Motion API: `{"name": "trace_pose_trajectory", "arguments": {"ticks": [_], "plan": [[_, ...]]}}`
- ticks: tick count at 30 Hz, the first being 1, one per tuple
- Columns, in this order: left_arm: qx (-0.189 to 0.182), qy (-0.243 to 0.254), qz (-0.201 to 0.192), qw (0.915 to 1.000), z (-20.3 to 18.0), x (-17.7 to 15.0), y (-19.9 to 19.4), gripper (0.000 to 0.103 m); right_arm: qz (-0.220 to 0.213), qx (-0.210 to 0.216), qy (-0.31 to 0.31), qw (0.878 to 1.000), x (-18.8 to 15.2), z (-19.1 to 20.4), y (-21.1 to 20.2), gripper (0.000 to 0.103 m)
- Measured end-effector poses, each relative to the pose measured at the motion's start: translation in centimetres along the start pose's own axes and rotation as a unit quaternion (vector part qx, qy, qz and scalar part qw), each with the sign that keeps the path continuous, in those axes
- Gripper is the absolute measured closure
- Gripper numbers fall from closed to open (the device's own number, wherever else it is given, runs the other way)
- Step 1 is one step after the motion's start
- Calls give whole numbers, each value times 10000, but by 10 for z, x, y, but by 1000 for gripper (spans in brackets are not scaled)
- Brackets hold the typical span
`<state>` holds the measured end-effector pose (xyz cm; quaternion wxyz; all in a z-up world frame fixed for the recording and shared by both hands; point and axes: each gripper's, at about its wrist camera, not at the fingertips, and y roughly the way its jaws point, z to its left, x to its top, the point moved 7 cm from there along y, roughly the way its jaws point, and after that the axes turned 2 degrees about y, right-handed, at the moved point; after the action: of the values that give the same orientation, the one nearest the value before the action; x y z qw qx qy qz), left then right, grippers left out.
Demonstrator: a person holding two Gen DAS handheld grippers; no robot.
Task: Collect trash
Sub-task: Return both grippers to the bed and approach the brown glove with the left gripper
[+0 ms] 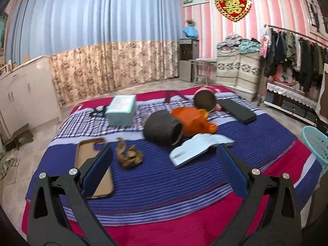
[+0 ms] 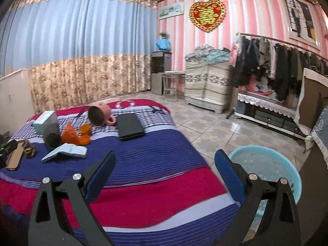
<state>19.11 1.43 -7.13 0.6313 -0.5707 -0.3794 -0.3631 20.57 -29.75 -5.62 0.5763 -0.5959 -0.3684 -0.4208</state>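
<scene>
Blue-padded fingers (image 1: 96, 176) of the left gripper (image 1: 164, 160) are spread wide open and hold nothing, right above the crumpled brown wrapper (image 1: 129, 153) on the striped blue and red bed (image 1: 164, 184). It looks light, soft and crinkly, so pinch its bunched middle. A brown phone case (image 1: 90, 160) lies just beside it, and a dark round pot (image 1: 163, 130) sits near. The right gripper (image 2: 164, 166) is open too, empty, near the bed's edge beside the light blue plastic basket (image 2: 266, 164), with clear floor around.
</scene>
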Motion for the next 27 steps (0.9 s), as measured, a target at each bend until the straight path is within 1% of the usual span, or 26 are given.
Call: {"name": "trace_pose_trajectory", "arguments": {"ticks": [7,11,15,19,21,23,25,27], "plan": [[300,-195,221,9991,45,-18,11,6,179,327,-183,9991,-19,41,16,8],[415,-395,414,9975,67,-28,23,6,314,435,-341,9980,-28,59,26,8],[479,-552,570,9957,83,-35,34,6,390,537,-491,9966,-33,73,31,8],[489,-543,692,9949,87,-33,49,6,428,617,-562,9956,-34,84,35,8],[516,-442,865,9939,85,-32,62,8,455,644,-581,9952,-34,87,38,8],[388,-388,962,9938,78,-30,72,17,502,674,-610,9946,-34,92,42,8],[278,-342,1033,9937,72,-28,81,20,544,696,-654,9939,-35,97,45,8],[207,-320,1161,9925,66,-28,93,25,616,734,-694,9930,-36,101,49,8]]}}
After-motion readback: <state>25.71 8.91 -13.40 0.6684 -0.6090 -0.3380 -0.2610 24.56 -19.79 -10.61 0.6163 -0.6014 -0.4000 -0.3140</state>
